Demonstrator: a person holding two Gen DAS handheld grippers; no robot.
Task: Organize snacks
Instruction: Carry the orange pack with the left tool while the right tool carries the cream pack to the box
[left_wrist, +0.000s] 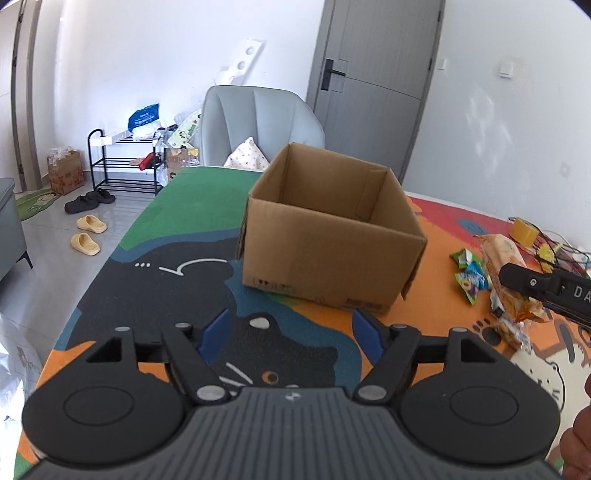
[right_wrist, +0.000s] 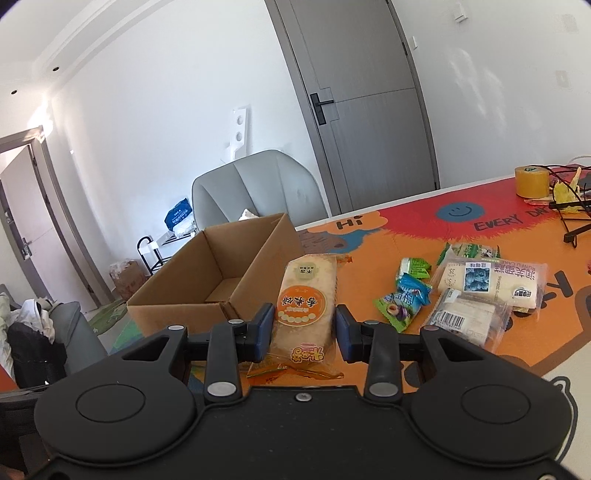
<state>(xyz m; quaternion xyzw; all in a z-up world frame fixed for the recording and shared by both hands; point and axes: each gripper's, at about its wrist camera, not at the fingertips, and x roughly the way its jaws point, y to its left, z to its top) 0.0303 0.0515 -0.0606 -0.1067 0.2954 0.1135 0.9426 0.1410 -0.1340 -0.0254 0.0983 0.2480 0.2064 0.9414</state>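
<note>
An open brown cardboard box stands on the colourful table mat; the part of its inside that shows holds nothing. My left gripper hovers just in front of the box, open, with only the mat between its blue pads. My right gripper is shut on a long rice-cracker pack with an orange label, right of the box. The left wrist view shows that gripper and the pack at the right edge. Small green and blue snack packets and two clear cake packs lie further right.
A yellow tape roll and black cables sit at the table's far right. A grey chair stands behind the table, a door behind that. A shoe rack and slippers are on the floor at left.
</note>
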